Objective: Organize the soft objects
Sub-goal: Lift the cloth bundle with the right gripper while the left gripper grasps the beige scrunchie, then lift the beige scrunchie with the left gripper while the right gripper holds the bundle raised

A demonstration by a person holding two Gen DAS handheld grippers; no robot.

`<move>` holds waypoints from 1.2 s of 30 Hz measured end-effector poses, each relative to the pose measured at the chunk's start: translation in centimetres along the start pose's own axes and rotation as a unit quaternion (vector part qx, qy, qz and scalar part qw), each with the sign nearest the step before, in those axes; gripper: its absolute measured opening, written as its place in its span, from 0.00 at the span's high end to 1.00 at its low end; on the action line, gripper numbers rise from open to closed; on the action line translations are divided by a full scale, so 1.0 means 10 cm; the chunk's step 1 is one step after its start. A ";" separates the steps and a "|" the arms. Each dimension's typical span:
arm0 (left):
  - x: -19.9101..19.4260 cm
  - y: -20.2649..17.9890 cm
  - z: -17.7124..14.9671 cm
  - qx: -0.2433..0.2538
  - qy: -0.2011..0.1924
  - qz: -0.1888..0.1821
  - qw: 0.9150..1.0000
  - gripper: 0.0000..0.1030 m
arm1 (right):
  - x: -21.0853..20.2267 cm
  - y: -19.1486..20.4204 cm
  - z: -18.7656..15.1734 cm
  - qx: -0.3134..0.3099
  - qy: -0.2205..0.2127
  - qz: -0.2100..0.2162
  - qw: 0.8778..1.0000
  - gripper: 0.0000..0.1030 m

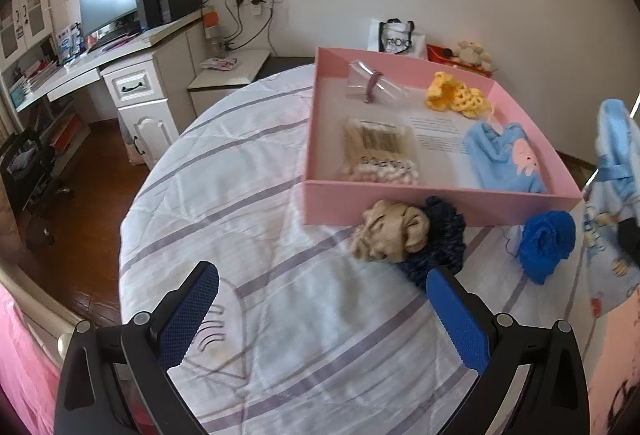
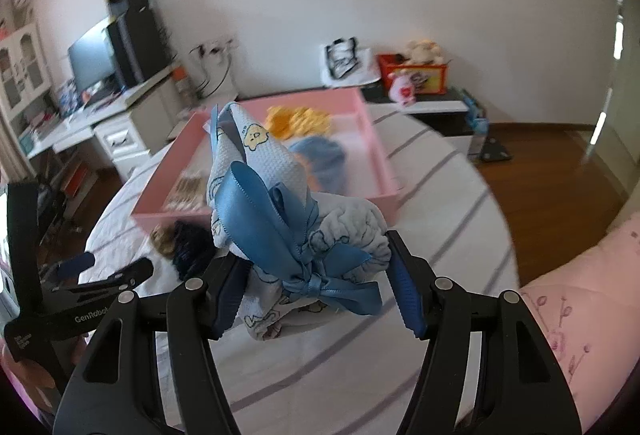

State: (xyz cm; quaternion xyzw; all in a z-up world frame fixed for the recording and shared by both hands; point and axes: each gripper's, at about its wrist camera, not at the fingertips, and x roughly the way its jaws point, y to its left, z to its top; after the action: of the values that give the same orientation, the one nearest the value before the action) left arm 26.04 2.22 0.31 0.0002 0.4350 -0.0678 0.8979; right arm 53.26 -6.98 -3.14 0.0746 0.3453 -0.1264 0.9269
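Between the right gripper's (image 2: pixel 316 295) blue pads sits a light blue printed cloth bundle (image 2: pixel 280 203) tied with a blue satin ribbon (image 2: pixel 272 231), pinched and held up off the striped bedspread (image 2: pixel 360 375). Behind it lies the pink tray (image 1: pixel 440 201), holding a yellow crochet piece (image 1: pixel 456 97) and a blue knit item (image 1: pixel 504 159). Left gripper (image 1: pixel 320 319) hovers with jaws wide apart and nothing in them, near the beige scrunchie (image 1: pixel 388 231), the navy scrunchie (image 1: pixel 444 243) and the bright blue crochet flower (image 1: pixel 546 243) in front of the tray.

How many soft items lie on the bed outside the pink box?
3: a beige scrunchie and a dark blue scrunchie touching before the box's near wall, and a bright blue piece further right. Others may be hidden.
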 end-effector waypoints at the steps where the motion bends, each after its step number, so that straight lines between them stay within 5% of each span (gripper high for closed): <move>1: 0.01 -0.02 0.02 0.001 0.001 -0.001 1.000 0.00 | -0.02 -0.05 0.02 0.005 -0.004 -0.004 1.000 0.41; 12: 0.32 -0.09 0.19 0.002 0.015 -0.001 1.000 0.03 | 0.21 -0.52 0.06 0.053 0.020 -0.044 0.997 0.40; 16: 0.44 -0.06 0.23 -0.004 0.022 0.003 1.000 0.13 | 0.35 -0.58 0.06 0.057 0.036 -0.049 0.996 0.40; 20: 0.58 -0.05 0.25 0.001 0.038 0.009 0.999 0.45 | 0.46 -0.58 0.05 0.058 0.047 -0.046 0.996 0.40; 25: 0.67 -0.05 0.25 0.007 0.043 0.011 0.999 0.62 | 0.49 -0.55 0.05 0.055 0.049 -0.048 0.996 0.40; 36: 0.42 -0.06 0.17 0.012 0.025 0.021 0.999 0.73 | 0.40 -0.55 0.05 0.051 0.042 -0.041 0.997 0.40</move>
State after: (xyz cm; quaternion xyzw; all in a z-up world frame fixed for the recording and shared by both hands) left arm 29.87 0.97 -1.89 0.0217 0.4567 -0.0540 0.8877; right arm 54.86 -13.08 -5.67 0.1127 0.3796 -0.1782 0.9008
